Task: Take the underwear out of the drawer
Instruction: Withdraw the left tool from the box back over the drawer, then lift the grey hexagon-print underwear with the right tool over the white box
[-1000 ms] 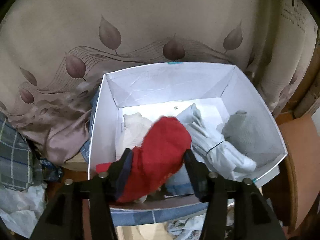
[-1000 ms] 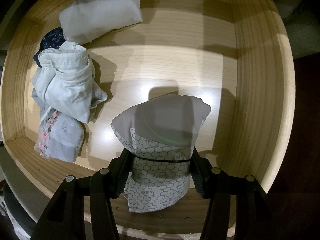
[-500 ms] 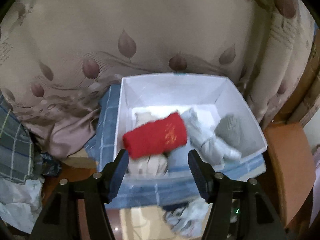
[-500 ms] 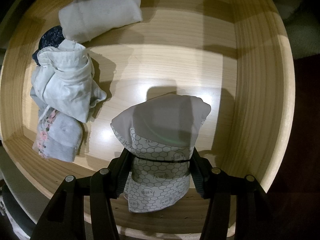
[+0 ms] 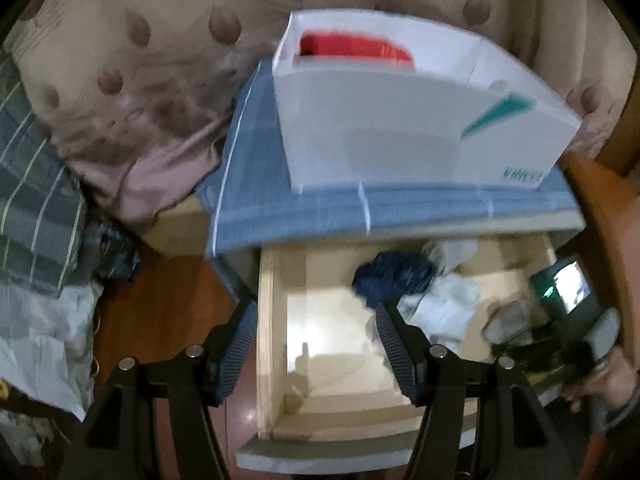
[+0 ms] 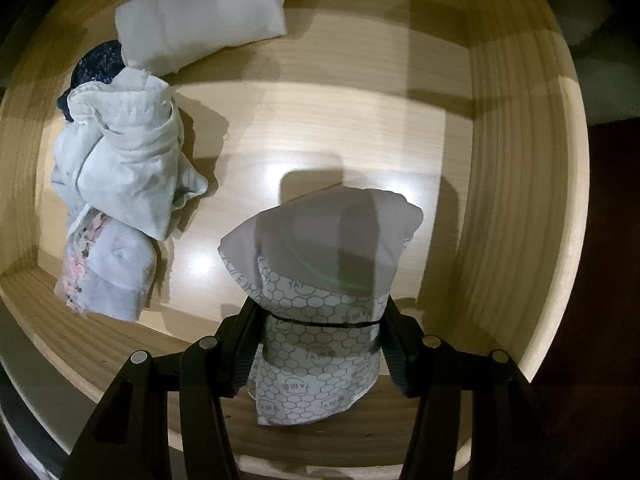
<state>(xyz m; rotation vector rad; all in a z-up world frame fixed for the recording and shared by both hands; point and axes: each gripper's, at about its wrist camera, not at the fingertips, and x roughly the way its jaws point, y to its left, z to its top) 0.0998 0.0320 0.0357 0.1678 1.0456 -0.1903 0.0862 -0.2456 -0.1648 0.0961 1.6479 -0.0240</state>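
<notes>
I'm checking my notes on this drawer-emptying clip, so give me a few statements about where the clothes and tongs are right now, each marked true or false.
1. The right tongs grip a grey honeycomb-print folded garment. True.
2. The left tongs hold the red folded garment. False: they are open and empty; it lies in the white cardboard box.
3. The white box sits inside the pale wooden drawer. False: it stands on a blue checked cloth above the drawer.
4. A dark blue speckled garment lies in the drawer. True.
</notes>
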